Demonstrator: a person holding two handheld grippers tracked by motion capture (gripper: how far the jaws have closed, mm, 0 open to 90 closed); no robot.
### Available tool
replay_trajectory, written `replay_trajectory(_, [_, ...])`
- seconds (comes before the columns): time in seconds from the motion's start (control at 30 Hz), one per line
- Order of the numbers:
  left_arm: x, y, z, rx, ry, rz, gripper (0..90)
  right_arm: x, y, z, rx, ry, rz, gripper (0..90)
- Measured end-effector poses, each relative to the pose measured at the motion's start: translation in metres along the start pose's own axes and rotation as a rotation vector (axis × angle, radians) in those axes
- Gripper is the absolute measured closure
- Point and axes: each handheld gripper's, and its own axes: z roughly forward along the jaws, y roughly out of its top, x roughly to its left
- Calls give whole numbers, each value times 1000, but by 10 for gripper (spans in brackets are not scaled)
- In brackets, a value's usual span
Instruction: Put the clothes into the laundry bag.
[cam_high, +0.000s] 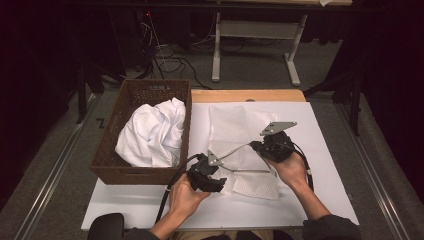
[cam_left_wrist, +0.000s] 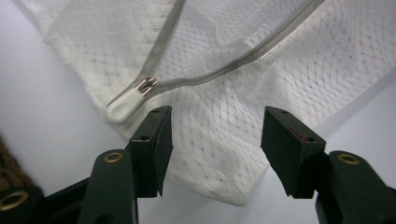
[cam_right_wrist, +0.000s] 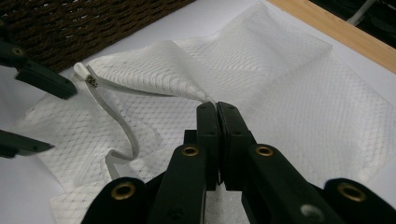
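A white mesh zip bag (cam_high: 235, 127) lies flat on the white table top (cam_high: 325, 170). My right gripper (cam_high: 254, 145) is shut on the bag's zipper edge and lifts it into a ridge; in the right gripper view the jaws (cam_right_wrist: 216, 109) pinch the mesh (cam_right_wrist: 280, 79) tight. My left gripper (cam_high: 217, 181) stands open near the bag's front left corner. In the left gripper view its jaws (cam_left_wrist: 215, 140) straddle mesh (cam_left_wrist: 280, 70) without pressing it, and the white zipper pull (cam_left_wrist: 123, 106) lies just beyond the left jaw. The pull (cam_right_wrist: 81, 71) also shows beside the left gripper (cam_right_wrist: 37, 112).
A dark wicker basket (cam_high: 107, 145) holding crumpled white cloth (cam_high: 152, 132) stands at the table's left, close to the left hand. A wooden strip (cam_high: 247, 95) runs along the table's far edge. Bare white table lies to the right and front of the bag.
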Motion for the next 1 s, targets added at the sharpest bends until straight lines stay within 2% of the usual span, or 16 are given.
replay_trajectory(0.07, [1, -2, -3, -6, 9, -7, 431, 1, 0, 0, 6, -1, 6, 894])
replay_trajectory(0.13, [4, -6, -5, 8, 43, -7, 427, 0, 0, 0, 8, -3, 7, 893])
replay_trajectory(0.33, [7, -8, 7, 69, 40, -21, 443, 0, 0, 0, 7, -4, 4, 894])
replay_trajectory(0.37, [9, -8, 13, 94, 25, -24, 545, 0, 0, 0, 5, 0, -4, 893])
replay_trajectory(0.43, [10, -8, 17, 118, -3, -14, 689, 0, 0, -1, 6, -1, -7, 893])
replay_trajectory(0.5, [10, -8, 17, 128, -11, -1, 836, -1, 0, -1, 5, -4, -11, 893])
replay_trajectory(0.53, [9, -9, 16, 145, -11, 17, 877, -4, -1, -2, 14, -12, -17, 894])
replay_trajectory(0.63, [10, -11, 11, 157, -17, 15, 887, -9, -2, -4, 23, -22, -9, 898])
replay_trajectory(0.7, [12, -12, 6, 143, -20, 6, 888, -13, -4, -5, 24, -21, 13, 898])
replay_trajectory(0.83, [13, -12, -1, 122, -23, -1, 875, -12, -4, -4, 32, -20, 1, 898])
replay_trajectory(0.87, [13, -11, -9, 85, -28, -5, 809, -9, -4, -3, 33, -12, -3, 897])
replay_trajectory(0.9, [13, -11, -9, 85, -28, -5, 751, -8, -3, -3, 33, -5, -9, 897])
replay_trajectory(0.93, [12, -9, -19, 40, -43, -4, 703, -6, -3, -2, 35, -3, -15, 897])
replay_trajectory(1.0, [11, -5, -30, 8, -43, 24, 640, -2, -2, -1, 39, 0, -32, 896])
